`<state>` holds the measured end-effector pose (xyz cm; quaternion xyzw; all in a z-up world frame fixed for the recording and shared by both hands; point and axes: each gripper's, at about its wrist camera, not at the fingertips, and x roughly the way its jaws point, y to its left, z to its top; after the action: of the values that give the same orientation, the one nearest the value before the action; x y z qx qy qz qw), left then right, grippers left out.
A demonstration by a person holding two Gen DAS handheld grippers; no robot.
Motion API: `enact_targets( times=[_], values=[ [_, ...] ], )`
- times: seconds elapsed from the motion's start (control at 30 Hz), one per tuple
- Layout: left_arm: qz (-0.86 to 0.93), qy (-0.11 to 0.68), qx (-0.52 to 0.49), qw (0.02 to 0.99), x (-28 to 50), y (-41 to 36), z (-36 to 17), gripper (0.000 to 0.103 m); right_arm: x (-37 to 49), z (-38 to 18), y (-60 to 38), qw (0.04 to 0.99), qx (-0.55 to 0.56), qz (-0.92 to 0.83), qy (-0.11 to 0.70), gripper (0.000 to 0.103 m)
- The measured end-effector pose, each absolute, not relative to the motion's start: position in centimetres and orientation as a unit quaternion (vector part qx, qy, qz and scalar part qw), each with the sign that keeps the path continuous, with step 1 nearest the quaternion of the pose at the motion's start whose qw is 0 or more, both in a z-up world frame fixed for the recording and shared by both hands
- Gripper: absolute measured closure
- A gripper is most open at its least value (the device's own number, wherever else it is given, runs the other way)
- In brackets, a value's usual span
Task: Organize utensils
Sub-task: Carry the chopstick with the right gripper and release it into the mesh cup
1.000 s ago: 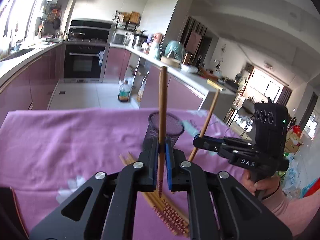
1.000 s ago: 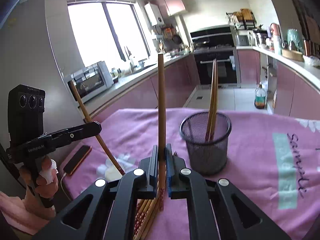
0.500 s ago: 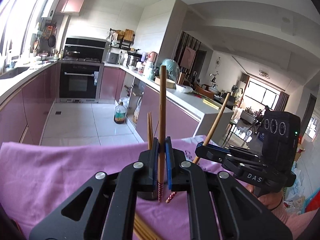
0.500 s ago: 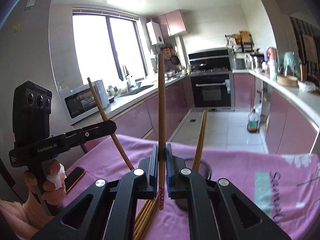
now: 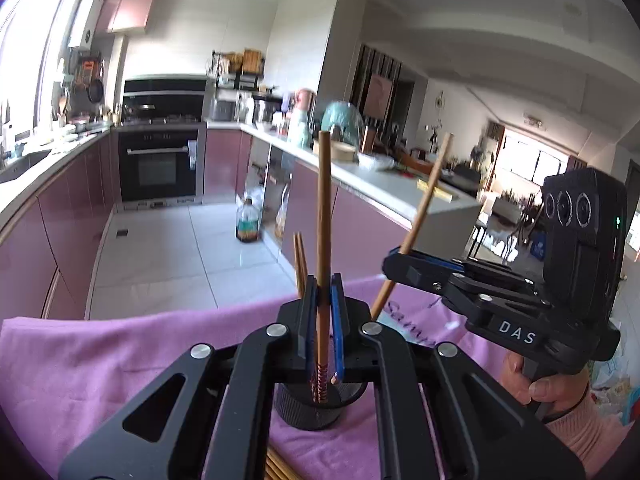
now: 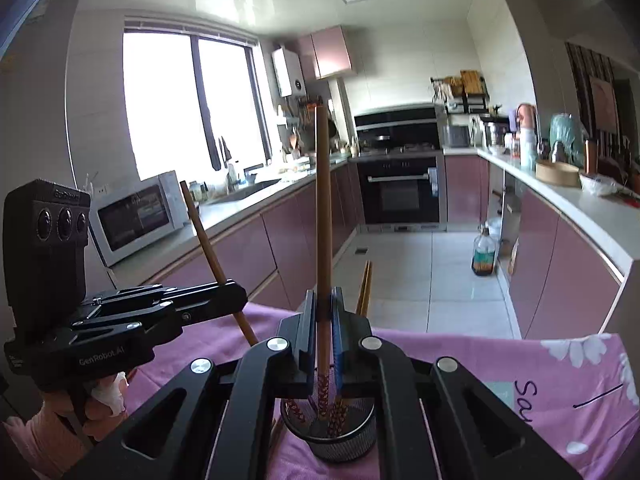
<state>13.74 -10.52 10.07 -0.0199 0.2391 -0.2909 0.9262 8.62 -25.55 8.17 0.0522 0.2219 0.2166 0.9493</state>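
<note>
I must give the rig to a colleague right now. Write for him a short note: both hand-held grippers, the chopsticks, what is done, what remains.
Left hand-held gripper: shut on one chopstick, its patterned tip down in the mesh cup.
Right hand-held gripper: shut on another chopstick, its tip also inside the cup.
Done: a pair of chopsticks already stands in the cup.
Left: open both grippers to drop the held sticks, then collect the loose chopsticks lying on the purple cloth beside the cup.

Chopsticks (image 5: 323, 216): brown wood, red spiral-patterned tips
Mesh cup (image 6: 332, 446): black
Tablecloth (image 5: 100, 360): purple, white flowers
Gripper pads (image 5: 337, 320): blue
</note>
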Motion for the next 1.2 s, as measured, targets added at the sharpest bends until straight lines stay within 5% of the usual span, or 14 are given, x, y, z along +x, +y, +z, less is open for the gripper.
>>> enact_targets(
  times=[0.43,1.2],
  values=[
    [-0.292,0.32,0.009,0.901,18.1,-11.1,4.6,0.096,12.0,3.6,-24.0,0.919,0.043,0.213,0.33,0.097],
    [-0.26,0.31,0.003,0.914,18.2,-9.5,3.3,0.092,12.4,2.9,-23.4,0.923,0.049,0.184,0.334,0.09]
  ],
)
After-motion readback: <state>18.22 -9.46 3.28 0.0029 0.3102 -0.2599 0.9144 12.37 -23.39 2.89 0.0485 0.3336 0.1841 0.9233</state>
